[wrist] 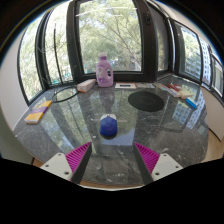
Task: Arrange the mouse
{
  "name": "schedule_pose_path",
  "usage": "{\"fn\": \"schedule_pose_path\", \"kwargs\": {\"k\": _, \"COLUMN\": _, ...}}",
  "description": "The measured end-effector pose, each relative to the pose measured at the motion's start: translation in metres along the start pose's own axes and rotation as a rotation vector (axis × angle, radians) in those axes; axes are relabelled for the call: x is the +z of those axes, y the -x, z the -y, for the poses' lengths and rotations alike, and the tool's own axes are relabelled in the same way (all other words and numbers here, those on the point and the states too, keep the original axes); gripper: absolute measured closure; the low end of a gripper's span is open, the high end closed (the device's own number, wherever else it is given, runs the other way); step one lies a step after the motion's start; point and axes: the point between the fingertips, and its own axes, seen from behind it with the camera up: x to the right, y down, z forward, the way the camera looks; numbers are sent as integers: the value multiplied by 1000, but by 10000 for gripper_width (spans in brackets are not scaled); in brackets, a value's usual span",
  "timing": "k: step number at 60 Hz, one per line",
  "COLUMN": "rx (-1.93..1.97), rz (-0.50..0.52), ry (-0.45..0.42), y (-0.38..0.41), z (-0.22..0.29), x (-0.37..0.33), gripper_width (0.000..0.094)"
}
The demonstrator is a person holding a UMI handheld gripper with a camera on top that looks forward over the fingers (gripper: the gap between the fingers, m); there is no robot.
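Gripper [113, 152] spread wide, pink-padded fingers [78, 156] well apart, holding nothing and touching nothing. Between the fingers only bare table showed.

Mouse [108, 126], small, blue, rounded, lay on the glass table [70, 115] just ahead of the fingers, near the midline between them, apart from both pads.

Table top was glossy and reflective, mirroring the windows and trees. Beyond the mouse: a dark round mat [146, 100] to the right, a pink plastic bottle [104, 70] upright at the far edge, a pale block [86, 86] beside it. A yellow sponge-like piece [36, 117] lay far left; small coloured items [186, 97] sat far right, too small to identify.
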Motion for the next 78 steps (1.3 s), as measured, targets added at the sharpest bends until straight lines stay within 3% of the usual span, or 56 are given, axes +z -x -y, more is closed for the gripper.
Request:
{"fn": "schedule_pose_path", "kwargs": {"k": 9, "rx": -22, "rz": -42, "ry": -55, "y": 16, "z": 37, "x": 84, "gripper_width": 85}}
{"fn": "schedule_pose_path", "kwargs": {"k": 18, "rx": -11, "rz": -74, "ry": -37, "y": 11, "z": 47, "x": 139, "gripper_width": 105}}
{"fn": "schedule_pose_path", "kwargs": {"k": 22, "rx": -8, "rz": -82, "ry": -32, "y": 11, "z": 50, "x": 152, "gripper_width": 172}}
{"fn": "schedule_pose_path", "kwargs": {"k": 29, "rx": -1, "rz": -113, "ry": -10, "y": 9, "z": 47, "x": 163, "gripper_width": 392}}
{"fn": "schedule_pose_path", "kwargs": {"k": 45, "rx": -26, "rz": -121, "ry": -3, "y": 11, "z": 46, "x": 162, "gripper_width": 562}}
{"fn": "schedule_pose_path", "kwargs": {"k": 53, "rx": -60, "rz": -96, "ry": -16, "y": 19, "z": 68, "x": 156, "gripper_width": 589}}
{"fn": "schedule_pose_path", "kwargs": {"k": 59, "rx": -86, "rz": -28, "ry": -96, "y": 39, "z": 123, "x": 137, "gripper_width": 588}}
{"fn": "schedule_pose_path", "kwargs": {"k": 68, "rx": -58, "rz": 68, "ry": -351, "y": 44, "z": 269, "x": 75, "gripper_width": 589}}
{"fn": "schedule_pose_path", "kwargs": {"k": 73, "rx": -35, "rz": 79, "ry": -478, "y": 19, "z": 337, "x": 52, "gripper_width": 591}}
{"fn": "schedule_pose_path", "kwargs": {"k": 78, "rx": -11, "rz": 45, "ry": -525, "y": -23, "z": 378, "x": 57, "gripper_width": 591}}
